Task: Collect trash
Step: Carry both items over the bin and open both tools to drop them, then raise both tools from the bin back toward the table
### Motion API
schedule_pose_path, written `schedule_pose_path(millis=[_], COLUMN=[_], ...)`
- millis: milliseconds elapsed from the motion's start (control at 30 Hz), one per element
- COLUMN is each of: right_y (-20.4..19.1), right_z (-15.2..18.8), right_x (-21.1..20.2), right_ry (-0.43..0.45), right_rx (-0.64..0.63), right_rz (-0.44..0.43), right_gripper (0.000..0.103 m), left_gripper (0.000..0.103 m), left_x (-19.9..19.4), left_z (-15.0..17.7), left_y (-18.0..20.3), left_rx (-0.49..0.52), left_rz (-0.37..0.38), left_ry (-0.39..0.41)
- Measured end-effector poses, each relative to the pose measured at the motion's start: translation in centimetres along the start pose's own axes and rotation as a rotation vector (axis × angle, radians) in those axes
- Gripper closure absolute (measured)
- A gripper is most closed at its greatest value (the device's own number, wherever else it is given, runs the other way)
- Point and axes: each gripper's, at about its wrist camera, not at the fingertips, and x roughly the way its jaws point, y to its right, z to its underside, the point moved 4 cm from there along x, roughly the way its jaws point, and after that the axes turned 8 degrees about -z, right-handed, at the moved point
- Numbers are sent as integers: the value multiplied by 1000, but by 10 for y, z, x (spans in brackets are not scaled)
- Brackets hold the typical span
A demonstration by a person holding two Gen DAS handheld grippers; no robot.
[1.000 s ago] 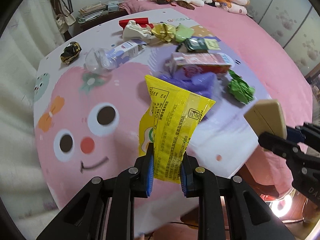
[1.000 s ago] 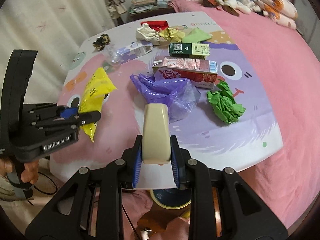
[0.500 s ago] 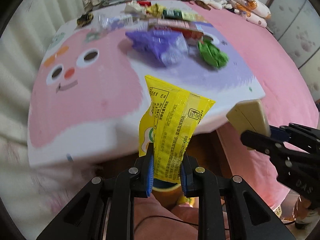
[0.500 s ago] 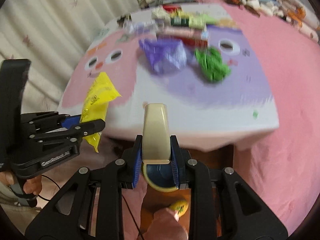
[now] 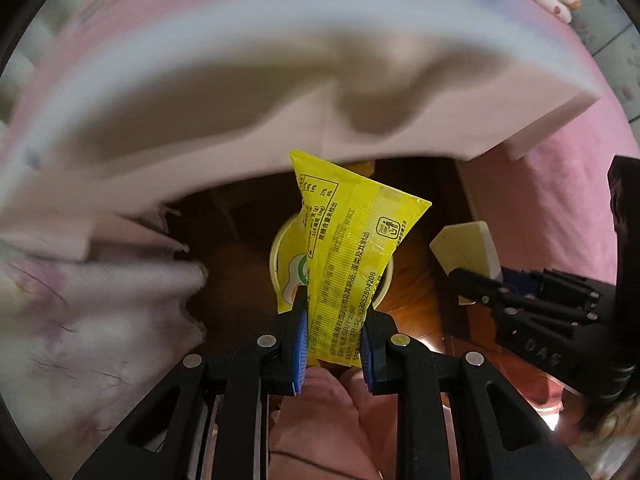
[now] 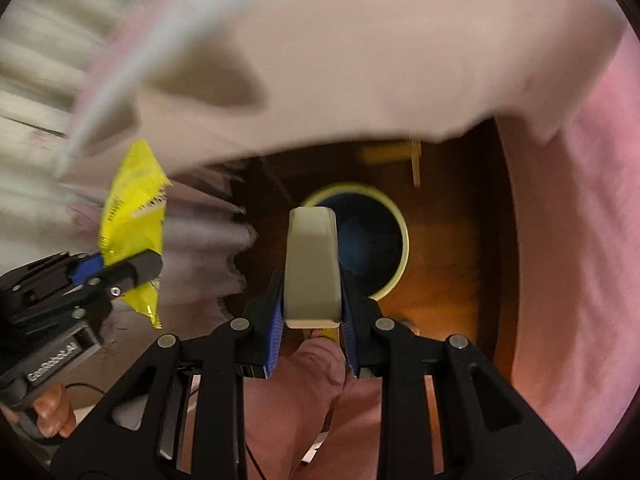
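Both tools lower; tabletop blurred, bin half-hidden.

Yellow wrapper reads "GB/T 20980", perhaps "13052804208"; left gripper "GenRobot.AI".

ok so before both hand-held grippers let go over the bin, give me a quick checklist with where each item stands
1. Left hand-held gripper clamps the yellow wrapper: ok.
2. Right hand-held gripper clamps the beige block: ok.
3. Bin mouth open and unobstructed: ok.
4. Wrapper lined up over the bin in the left wrist view: ok, though true height cannot be told.
5. Block over the opening: cannot tell; it overlaps the bin's left rim.
6. Views sharp enough to judge the drop: not ok, tablecloth blurred.
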Motion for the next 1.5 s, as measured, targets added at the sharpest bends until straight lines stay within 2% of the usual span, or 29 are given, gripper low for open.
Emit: schedule_pose_path(millis=[133,333,500,567,633,700,800,900,1100,1267,1500], right_y=[33,78,100,107,112,114,113,112,97,79,39], right_z=[10,19,25,26,26,27,27,26,22,17,15], right_x=[64,153,207,222,233,240,239,233,201,161,80], right_ry=[-41,-71,-90,-94,-91,-89,-72,-58,3,57,93], right_rx=[73,159,175,174,186,195,194,201,168,151,127], right_rz=[31,62,65,67,54,54,62,64,68,70,65], right_gripper=[80,80,80,80,80,74,68,67,66,64,64], left_gripper=[82,82,81,76,57,43,31,24,24,24,24], left_x=[71,152,197,209,220,224,227,220,182,132,33], left_z=[9,21,18,14,11,10,11,11,3,-5,-20], left_y=[3,10,24,32,26,25,16,11,8,12,13], left_rx=[-6,24,76,89,92,82,64,47,47,51,69], left_rz=[4,3,2,0,2,4,-2,5,-8,-23,-41], left_ry=[-47,-82,-88,-102,-111,-107,-106,-91,-34,10,73])
